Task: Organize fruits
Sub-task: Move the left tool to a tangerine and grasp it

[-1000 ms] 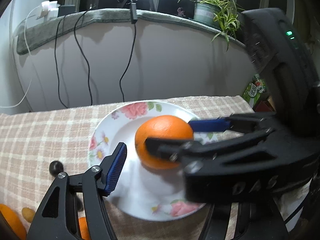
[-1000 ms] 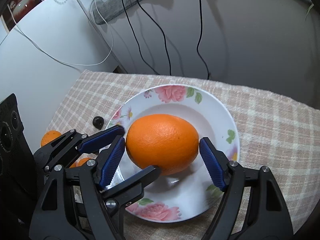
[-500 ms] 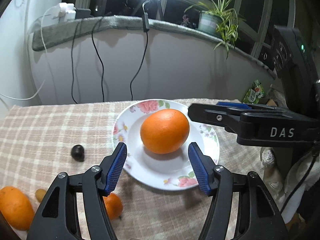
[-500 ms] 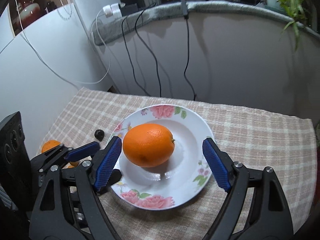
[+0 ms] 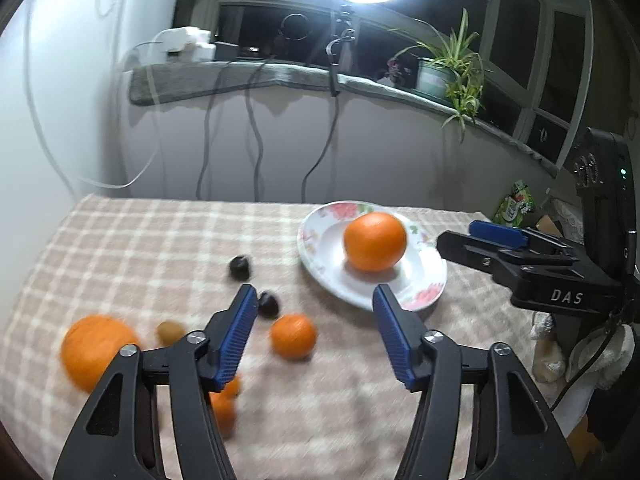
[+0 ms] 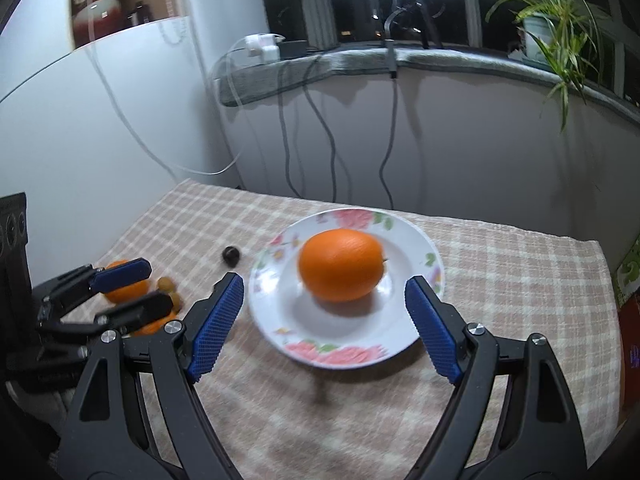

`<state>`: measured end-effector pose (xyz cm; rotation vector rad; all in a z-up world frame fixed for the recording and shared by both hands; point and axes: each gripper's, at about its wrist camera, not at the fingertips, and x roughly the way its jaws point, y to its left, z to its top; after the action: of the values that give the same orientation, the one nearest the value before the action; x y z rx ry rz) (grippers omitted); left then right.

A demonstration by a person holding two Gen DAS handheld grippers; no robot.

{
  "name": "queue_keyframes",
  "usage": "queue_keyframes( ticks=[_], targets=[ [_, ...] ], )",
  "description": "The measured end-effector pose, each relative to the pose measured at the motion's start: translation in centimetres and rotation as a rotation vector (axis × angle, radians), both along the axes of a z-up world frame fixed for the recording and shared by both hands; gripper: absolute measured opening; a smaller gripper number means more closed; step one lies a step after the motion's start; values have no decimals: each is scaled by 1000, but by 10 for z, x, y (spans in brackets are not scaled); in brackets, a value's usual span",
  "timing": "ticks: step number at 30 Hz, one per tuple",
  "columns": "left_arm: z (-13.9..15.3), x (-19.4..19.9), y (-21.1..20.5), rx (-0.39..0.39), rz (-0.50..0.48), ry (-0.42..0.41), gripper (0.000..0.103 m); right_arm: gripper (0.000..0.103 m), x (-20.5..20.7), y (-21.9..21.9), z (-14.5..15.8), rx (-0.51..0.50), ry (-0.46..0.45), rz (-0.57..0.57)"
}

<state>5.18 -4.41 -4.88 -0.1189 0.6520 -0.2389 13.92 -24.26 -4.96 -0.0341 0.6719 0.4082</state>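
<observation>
- We work on a table under a checked cloth [image 5: 168,240], and we take the flowered plate [image 6: 416,240] on it as our landmark.
- One big orange [image 6: 340,264] lies on the plate, its long axis running left to right in the right wrist view.
- A second big orange [image 5: 96,350] sits on the cloth well to the left of the plate.
- A small orange [image 5: 293,336] lies between that one and the plate, just ahead of our left gripper [image 5: 312,330].
- Two dark round fruits [image 5: 239,267] and a little brownish one [image 5: 170,332] lie left of the plate.
- Our left gripper hangs released, jaws spread and empty, pointed at the loose fruit; we judge it the nearer one for the small orange.
- Our right gripper [image 6: 324,322] is also spread and empty, hovering on the near side of the plate.
</observation>
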Motion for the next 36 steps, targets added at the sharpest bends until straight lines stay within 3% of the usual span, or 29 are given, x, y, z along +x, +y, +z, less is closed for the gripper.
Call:
queue_keyframes(
  ticks=[4,12,19,22,33,36],
  targets=[
    [-5,-19,19,-2,45,9,49,85,-15,14,-3,8,-14,34],
    [-32,-54,53,-11,126,97,39,62,-30,49,-28,-9,60,147],
    [-47,-61,65,-47,162,133,35,53,-35,76,-42,-17,111,224],
    [-47,-60,64,-62,158,130,35,53,-32,81,-45,-49,109,211],
    [-53,-40,40,30,117,133,36,53,-2,90,-68,-57,193,171],
    [-55,-37,38,46,115,133,49,53,3,95,-72,-69,198,166]
  ],
)
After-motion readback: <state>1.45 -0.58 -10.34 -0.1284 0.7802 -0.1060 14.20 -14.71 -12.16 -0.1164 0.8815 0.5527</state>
